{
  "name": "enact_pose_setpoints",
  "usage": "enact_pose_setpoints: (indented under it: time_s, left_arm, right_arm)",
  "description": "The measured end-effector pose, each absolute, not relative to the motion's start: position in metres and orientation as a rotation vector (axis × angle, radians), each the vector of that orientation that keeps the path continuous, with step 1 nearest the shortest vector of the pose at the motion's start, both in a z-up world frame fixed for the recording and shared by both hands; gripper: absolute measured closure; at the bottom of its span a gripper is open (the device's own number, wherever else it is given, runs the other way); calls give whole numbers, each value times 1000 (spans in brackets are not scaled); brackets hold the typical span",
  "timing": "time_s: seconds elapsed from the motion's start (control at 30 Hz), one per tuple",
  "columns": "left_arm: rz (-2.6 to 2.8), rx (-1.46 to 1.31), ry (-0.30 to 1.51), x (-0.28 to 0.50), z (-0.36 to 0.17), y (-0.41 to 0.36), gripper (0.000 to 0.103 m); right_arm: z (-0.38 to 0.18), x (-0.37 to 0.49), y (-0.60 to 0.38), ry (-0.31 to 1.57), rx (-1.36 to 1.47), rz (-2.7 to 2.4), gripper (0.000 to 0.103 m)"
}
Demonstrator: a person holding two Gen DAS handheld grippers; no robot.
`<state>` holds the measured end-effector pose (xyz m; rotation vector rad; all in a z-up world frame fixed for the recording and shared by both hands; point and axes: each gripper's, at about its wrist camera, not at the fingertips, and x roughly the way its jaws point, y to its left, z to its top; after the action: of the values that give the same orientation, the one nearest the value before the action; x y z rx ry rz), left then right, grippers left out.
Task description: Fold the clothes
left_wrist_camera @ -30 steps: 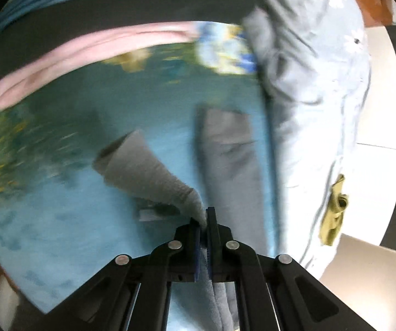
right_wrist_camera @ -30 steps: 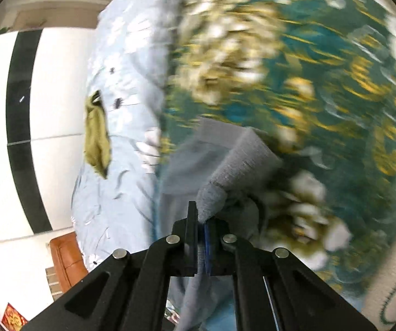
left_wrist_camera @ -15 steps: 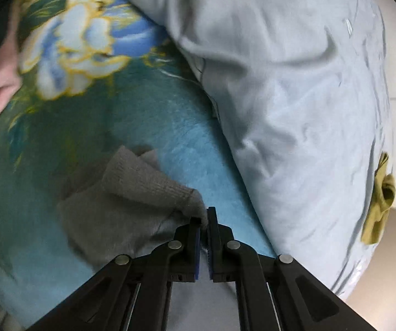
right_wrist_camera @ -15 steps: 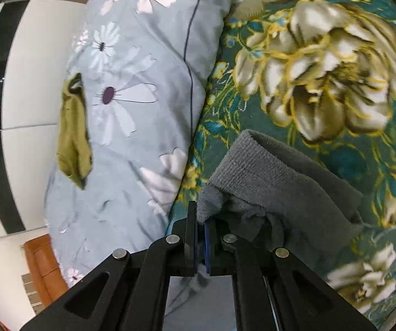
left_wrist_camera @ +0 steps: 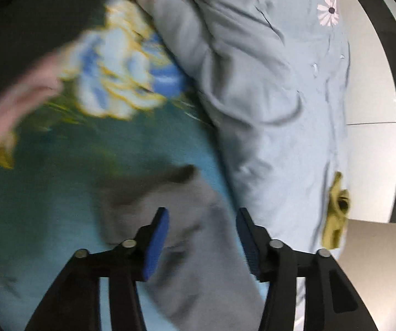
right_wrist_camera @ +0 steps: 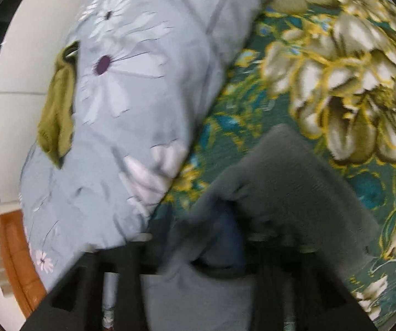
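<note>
While folded, grey garment (left_wrist_camera: 198,248) runs lengthwise.

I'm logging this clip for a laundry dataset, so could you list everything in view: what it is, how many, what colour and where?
Garment: one, grey knit, lying on the blanket in front of both grippers; blurred.
Blanket: one, teal with big cream, yellow and blue flowers, under the garment.
Quilt: one, pale blue-grey with daisy print, bunched along the blanket's edge.
Sock: one, olive green, lying on the quilt near its outer edge.
Pink cloth: one, at the left rim of the left view; blurred.
Brown furniture: one piece, orange-brown, beyond the quilt.
Left gripper: black with blue pads, open above the garment.
Right gripper: black, blurred and partly covered by the garment; state unclear.
</note>
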<state>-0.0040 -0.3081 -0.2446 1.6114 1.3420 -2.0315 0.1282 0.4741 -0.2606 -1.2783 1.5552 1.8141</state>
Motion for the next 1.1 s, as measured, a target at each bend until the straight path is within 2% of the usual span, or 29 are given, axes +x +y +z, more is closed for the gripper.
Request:
enact_pose_setpoints:
  time_s: [0.1,0.2,0.33,0.5,0.57,0.63,0.67,0.7,0.8,0.97,1.1]
  left_arm:
    - [-1963,1689,1252,6,-260,-311,44]
    - [-1962,1623,1363,12,-264,-311,44]
    - [-1967,1645,1376,13,-274,-300,45]
    - [-1885,1699,1363,9,-299,-293,46]
    - [-1886,1640,1434,14,-299,-295,46]
    - [-1915,1570,1500,19,-295,-297,59]
    - [-1932,1558,1512,19,-293,-297,74]
    - [-1951,1561,1516,19,-291,-296,86]
    - [-2014,1588,1488,15,-282,-291,92]
    - [-2072,1562,1332,20,-262,-298,93]
    - [-2018,1746,1133,14,-285,-296,91]
  right_arm:
    - [-239,125,458,1511,-1299,1921,41]
    - [-219,128,441,1428,-1356,1995,39]
    - [-206,138,424,1372,-1421,2012,38]
    - [-206,160,415,1390,-1432,1960,38]
    - [-206,168,414,1406,-1434,1933,38]
    - [-207,175,414,1416,-1435,1909,38]
    - [-208,178,414,1419,-1436,1898,38]
    - [-210,180,414,1425,-1436,1888,38]
    - [-215,185,412,1449,-1436,1862,38]
    - [-218,182,406,1473,-1445,1848,38]
    - [-217,176,402,1461,-1467,1865,38]
